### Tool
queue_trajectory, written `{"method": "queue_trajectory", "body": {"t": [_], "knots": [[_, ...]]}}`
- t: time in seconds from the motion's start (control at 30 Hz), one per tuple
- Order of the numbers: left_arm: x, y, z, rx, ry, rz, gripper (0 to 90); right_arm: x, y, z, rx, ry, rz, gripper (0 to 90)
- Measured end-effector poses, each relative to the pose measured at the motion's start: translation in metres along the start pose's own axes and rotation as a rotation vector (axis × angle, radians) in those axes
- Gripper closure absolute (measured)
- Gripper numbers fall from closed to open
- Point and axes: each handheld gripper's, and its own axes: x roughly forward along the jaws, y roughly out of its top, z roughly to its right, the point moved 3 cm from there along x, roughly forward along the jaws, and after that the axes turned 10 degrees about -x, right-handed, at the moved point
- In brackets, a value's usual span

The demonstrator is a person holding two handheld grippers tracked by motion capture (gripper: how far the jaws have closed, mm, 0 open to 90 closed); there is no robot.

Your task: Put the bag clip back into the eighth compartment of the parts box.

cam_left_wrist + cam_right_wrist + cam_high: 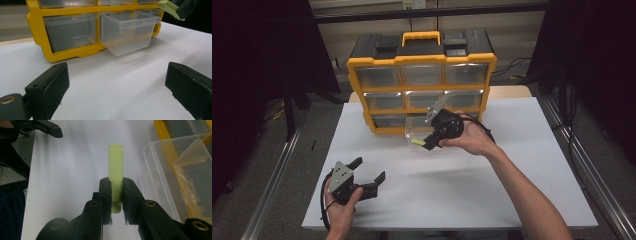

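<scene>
A yellow organizer [421, 90] with clear drawers stands at the back of the white table [462, 200]. Its bottom middle drawer [418, 131] [128, 32] [172, 170] is pulled out. My right gripper [428, 142] [116, 183] hovers just in front of that drawer, shut on a pale green block [417, 143] [115, 167] [168, 8] that sticks out past the jaws. My left gripper [368, 169] [117, 82] rests near the table's front left, jaws wide apart with nothing between them.
The organizer's other drawers [378, 76] are pushed in, under a yellow carry handle [421, 37]. Bare white tabletop lies between the two grippers and to the right. Metal rails [592, 175] run along both sides of the table.
</scene>
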Motion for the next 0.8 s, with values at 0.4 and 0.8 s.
{"method": "queue_trajectory", "body": {"t": [0.4,0.8], "knots": [[0.0,0.0,0.0,0.002,-0.002,-0.001,5.5,-0.017,0.012,0.017,0.011,-0.037,0.004,78.4],[0.0,0.0,0.0,0.0,-0.003,0.0,5.4,-0.023,0.019,0.035,0.02,-0.066,-0.013,78.4]]}}
